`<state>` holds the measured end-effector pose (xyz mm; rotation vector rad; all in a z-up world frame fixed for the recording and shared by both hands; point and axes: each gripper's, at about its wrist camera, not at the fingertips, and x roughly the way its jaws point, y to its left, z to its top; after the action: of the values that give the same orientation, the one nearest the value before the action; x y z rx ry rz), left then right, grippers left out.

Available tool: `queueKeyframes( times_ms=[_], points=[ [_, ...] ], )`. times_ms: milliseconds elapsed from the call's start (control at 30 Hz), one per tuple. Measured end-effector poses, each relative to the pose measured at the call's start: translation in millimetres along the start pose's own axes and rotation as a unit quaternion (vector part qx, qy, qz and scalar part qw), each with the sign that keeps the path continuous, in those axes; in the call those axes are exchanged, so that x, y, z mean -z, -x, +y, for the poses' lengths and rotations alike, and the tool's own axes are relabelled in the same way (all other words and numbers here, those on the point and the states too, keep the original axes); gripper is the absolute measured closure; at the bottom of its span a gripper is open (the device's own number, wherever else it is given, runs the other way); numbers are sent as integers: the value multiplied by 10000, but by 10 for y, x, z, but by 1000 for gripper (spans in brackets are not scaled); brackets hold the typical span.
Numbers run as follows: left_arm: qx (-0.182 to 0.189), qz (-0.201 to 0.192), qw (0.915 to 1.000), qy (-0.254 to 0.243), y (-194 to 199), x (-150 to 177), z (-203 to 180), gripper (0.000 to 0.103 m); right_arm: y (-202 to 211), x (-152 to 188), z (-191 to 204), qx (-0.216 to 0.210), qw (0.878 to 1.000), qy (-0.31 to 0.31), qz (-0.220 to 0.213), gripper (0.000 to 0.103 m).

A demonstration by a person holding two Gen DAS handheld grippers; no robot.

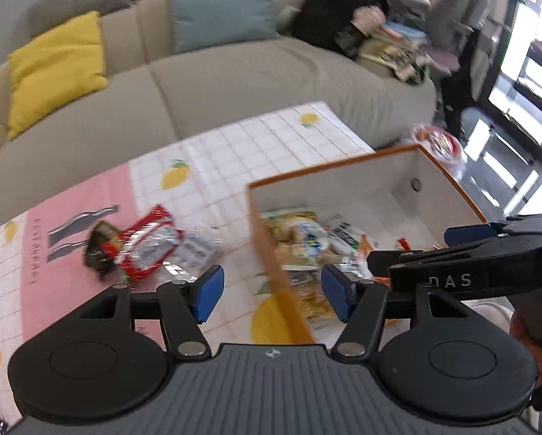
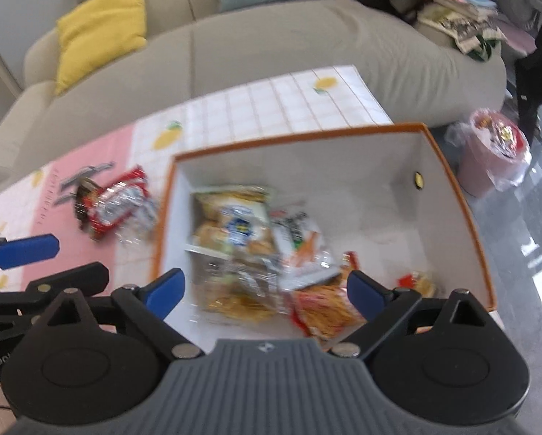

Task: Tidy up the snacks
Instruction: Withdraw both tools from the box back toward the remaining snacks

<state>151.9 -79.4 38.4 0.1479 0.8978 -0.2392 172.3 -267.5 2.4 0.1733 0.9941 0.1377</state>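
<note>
Above the box (image 2: pixel 448 181), both grippers (image 2: pixel 265 291) tilted down

Living room – beige sofa (image 2: pixel 271 54), cushions (image 2: pixel 100 29), cluttered belongings.

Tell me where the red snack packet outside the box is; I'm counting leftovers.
In both views the red snack packet lies on the tablecloth, left of the orange-rimmed box.
</note>
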Motion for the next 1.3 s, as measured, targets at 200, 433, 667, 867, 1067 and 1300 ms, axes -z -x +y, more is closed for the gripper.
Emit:
queueKeyframes(
  times_ms=[200, 433, 667, 867, 1067, 1300],
  points=[
    [-342, -414, 9978, 390, 223, 295, 362, 28, 162, 268, 410, -189, 9963, 148, -821, 7],
    [-996, -541, 9915, 641, 287, 716, 770, 27, 212, 674, 850, -83, 9822, 769, -1713, 7],
    [-1220, -437, 9869, 963, 219, 1089, 1122, 27, 117, 959, 1123, -174, 9744, 957, -2026, 3],
    [-1133, -527, 9867, 1042, 136, 1293, 1262, 27, -97, 1129, 1352, -51, 9709, 1303, -2008, 3],
    [-1003, -625, 9860, 1179, 23, 1424, 1386, 27, -254, 1213, 1432, -45, 9684, 1410, -2057, 3],
    [-903, -562, 9833, 1477, -102, 1510, 1582, 27, -405, 1213, 1589, -97, 9646, 1611, -2085, 5]
  ],
)
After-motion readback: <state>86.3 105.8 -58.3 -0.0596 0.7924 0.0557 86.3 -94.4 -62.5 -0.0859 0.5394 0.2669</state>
